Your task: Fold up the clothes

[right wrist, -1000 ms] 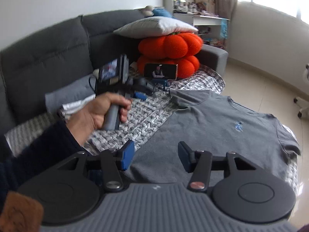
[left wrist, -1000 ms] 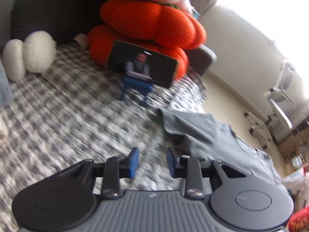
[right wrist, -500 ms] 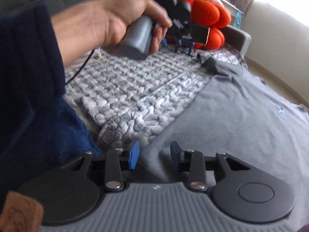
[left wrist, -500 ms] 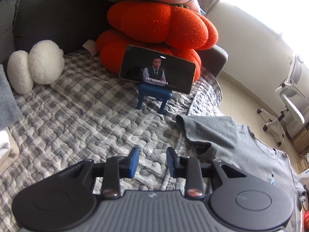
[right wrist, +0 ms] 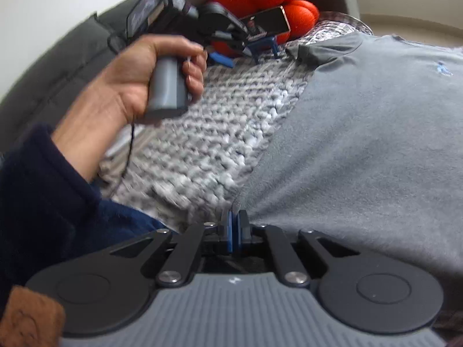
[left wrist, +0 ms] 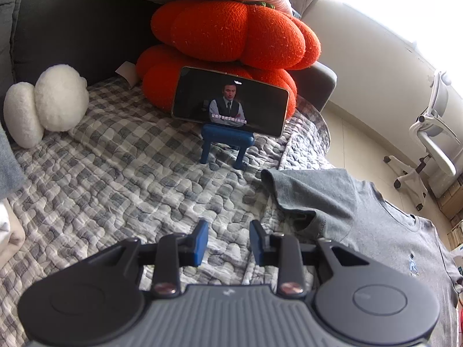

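A grey T-shirt (right wrist: 361, 133) lies spread flat on a checked quilt (right wrist: 214, 133); it also shows in the left wrist view (left wrist: 385, 231), with one sleeve (left wrist: 309, 190) toward the phone. My right gripper (right wrist: 233, 225) is shut on the shirt's near hem corner at the quilt's edge. My left gripper (left wrist: 228, 240) is open and empty, hovering over the quilt (left wrist: 115, 190) just left of the sleeve. The left gripper also appears in the right wrist view (right wrist: 220, 31), held in a hand.
A phone (left wrist: 230, 101) playing video stands on a blue stand (left wrist: 225, 144) before orange pumpkin cushions (left wrist: 231, 31). A white plush (left wrist: 46, 104) sits at the left by the grey sofa back (left wrist: 72, 26). An office chair (left wrist: 428, 141) stands on the floor right.
My right gripper dropped to the shirt's hem corner and closed on it. My left gripper moved forward toward the sleeve and stays open.
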Demonstrator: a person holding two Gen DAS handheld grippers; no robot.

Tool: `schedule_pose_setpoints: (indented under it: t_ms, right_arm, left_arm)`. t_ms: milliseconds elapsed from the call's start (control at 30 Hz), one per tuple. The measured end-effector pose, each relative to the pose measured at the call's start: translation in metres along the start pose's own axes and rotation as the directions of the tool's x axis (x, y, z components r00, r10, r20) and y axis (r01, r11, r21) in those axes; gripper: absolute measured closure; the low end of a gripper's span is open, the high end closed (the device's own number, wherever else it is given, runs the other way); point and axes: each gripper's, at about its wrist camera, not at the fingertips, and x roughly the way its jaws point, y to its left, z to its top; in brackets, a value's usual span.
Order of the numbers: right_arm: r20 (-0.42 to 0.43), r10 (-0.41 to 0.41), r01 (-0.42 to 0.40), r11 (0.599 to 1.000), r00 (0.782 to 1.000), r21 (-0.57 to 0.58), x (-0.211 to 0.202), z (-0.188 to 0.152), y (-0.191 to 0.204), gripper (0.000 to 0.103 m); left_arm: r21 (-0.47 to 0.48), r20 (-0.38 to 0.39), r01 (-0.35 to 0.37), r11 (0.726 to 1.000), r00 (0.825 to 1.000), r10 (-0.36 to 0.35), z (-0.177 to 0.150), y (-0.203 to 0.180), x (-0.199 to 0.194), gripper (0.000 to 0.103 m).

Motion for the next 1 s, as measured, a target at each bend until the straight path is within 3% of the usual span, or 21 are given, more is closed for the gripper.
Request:
schedule_pose_setpoints:
  t_ms: [133,267,367,467,567,600,633,667,733,767,867,933,1000]
  right_arm:
    - [-0.010,0.076,-0.076,0.997,0.997,0.025,0.004,-0.008,-0.004,0.096]
    - [-0.009,0.190,-0.188,0.978,0.982,0.092,0.000,-0.003,-0.012,0.101]
    - [0.002,0.041,-0.041,0.999,0.999,-0.023,0.002,-0.006,-0.005,0.101]
    - [0.004,0.024,-0.024,0.999,1.000,-0.033,0.001,-0.009,-0.005,0.091]
    - [0.004,0.008,-0.007,0.995,1.000,-0.095,0.006,-0.012,0.008,0.090]
    - [0.006,-0.002,0.003,0.994,1.000,-0.111,0.009,-0.014,0.011,0.082]
    - [0.008,-0.024,0.025,0.991,1.000,-0.130,0.013,-0.015,0.013,0.067]
    - [0.009,-0.048,0.049,0.988,0.999,-0.149,0.017,-0.016,0.015,0.061]
    - [0.008,-0.103,0.103,0.977,0.995,-0.187,0.029,-0.019,0.018,0.060]
    - [0.005,-0.136,0.134,0.971,0.991,-0.198,0.036,-0.020,0.018,0.061]
    - [0.012,-0.204,0.202,0.954,0.979,-0.221,0.044,-0.022,0.020,0.079]
    - [0.029,-0.228,0.228,0.944,0.973,-0.239,0.044,-0.023,0.023,0.099]
    - [0.039,-0.210,0.214,0.954,0.977,-0.209,0.038,-0.022,0.021,0.100]
  left_arm:
    - [0.009,-0.001,-0.010,1.000,1.000,0.010,-0.001,-0.001,0.002,0.072]
    - [0.012,-0.002,-0.015,1.000,1.000,0.015,0.000,-0.001,0.003,0.072]
    - [0.019,-0.002,-0.013,1.000,1.000,0.013,-0.001,-0.001,0.003,0.072]
    - [0.011,-0.001,-0.004,1.000,1.000,0.004,0.000,0.001,0.003,0.072]
    - [-0.002,-0.003,0.000,1.000,1.000,0.000,0.001,0.002,0.003,0.072]
    - [-0.002,-0.003,-0.001,1.000,1.000,0.001,0.001,0.003,0.003,0.072]
    - [0.000,-0.008,-0.003,1.000,1.000,0.003,0.000,0.003,0.004,0.072]
    - [0.002,-0.012,-0.005,1.000,1.000,0.005,0.000,0.003,0.004,0.072]
    - [0.010,-0.022,-0.008,1.000,1.000,0.009,-0.001,0.003,0.005,0.072]
    - [0.015,-0.027,-0.009,1.000,1.000,0.010,-0.002,0.002,0.006,0.072]
    - [0.020,-0.035,-0.006,1.000,0.999,0.007,-0.002,0.000,0.008,0.071]
    - [0.014,-0.037,-0.001,1.000,0.999,0.001,-0.002,0.001,0.008,0.070]
    - [-0.003,-0.044,0.013,1.000,0.999,-0.013,-0.002,0.003,0.009,0.070]
